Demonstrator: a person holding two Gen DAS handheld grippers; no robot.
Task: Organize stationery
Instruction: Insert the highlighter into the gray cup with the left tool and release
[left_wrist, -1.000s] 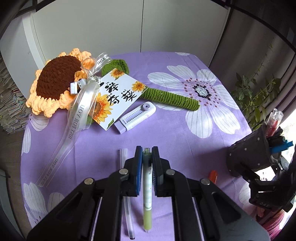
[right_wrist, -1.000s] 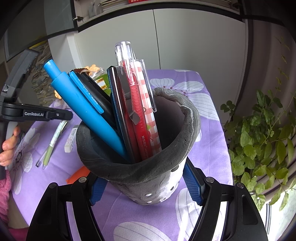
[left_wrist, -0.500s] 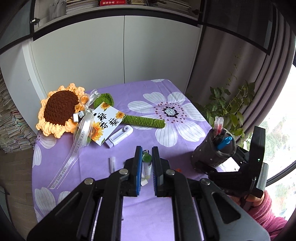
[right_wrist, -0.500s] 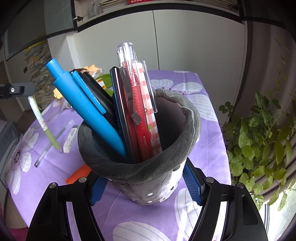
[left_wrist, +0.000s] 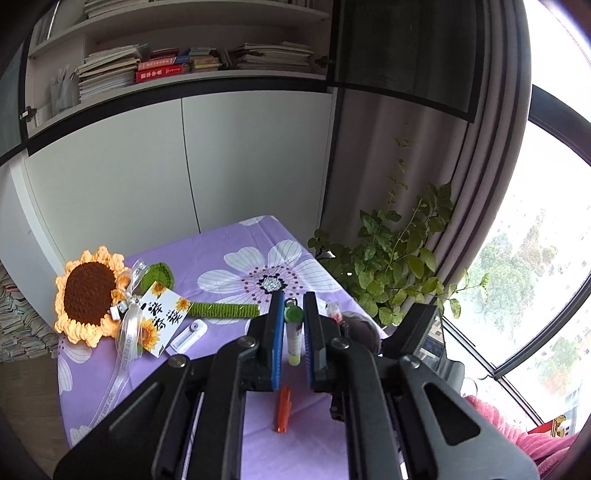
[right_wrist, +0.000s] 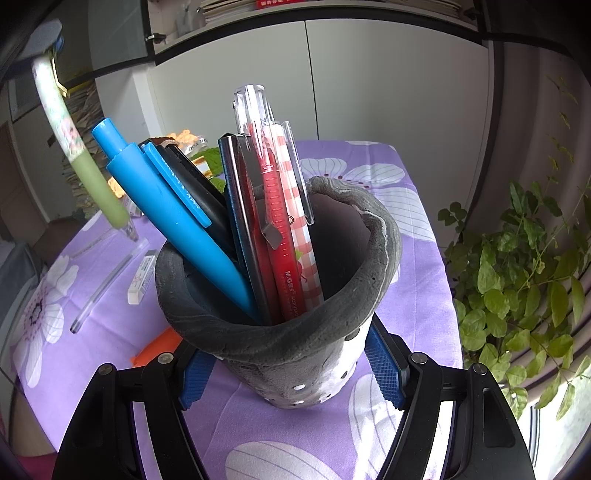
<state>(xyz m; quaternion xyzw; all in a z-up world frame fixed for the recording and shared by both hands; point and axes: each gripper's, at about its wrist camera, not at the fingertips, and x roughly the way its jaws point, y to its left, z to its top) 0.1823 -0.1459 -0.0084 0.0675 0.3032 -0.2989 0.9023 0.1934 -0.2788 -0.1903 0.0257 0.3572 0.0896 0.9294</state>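
Green pen (right_wrist: 79, 147) is off the table, in the air, clamped between the left gripper (left_wrist: 293, 334) jaws near its cap end, tip hanging down. From the right wrist view it hangs tilted, up-left of the pen holder (right_wrist: 291, 321), not yet over the mouth. Judgement: light, stiff, smooth plastic barrel, so it can pivot or slip in the pads if swung fast. The grip near the top end looks okay for dropping it in tip first.

Pen holder stands near the table's right edge, right gripper (right_wrist: 288, 373) jaws closed on its sides, pads pressing the wall. It looks like soft grey felt or foam with a wavy rim, so it likely dents under a squeeze; best held low, as here. It already holds the blue pen (right_wrist: 173, 225), some dark pens, and the red pen (right_wrist: 280, 236) with a checked one, all leaning left. The free gap is on the right side of the mouth.

Left on the table (right_wrist: 388, 229): clear pen (right_wrist: 107, 284) and white eraser (right_wrist: 142, 275) toward the left edge, orange item (left_wrist: 283, 408) just beside the holder base. Farther back is the crochet sunflower (left_wrist: 88, 297) with card and ribbon, and the white correction tape (left_wrist: 186, 336) near it. Potted plant (right_wrist: 517, 280) sits past the right edge.
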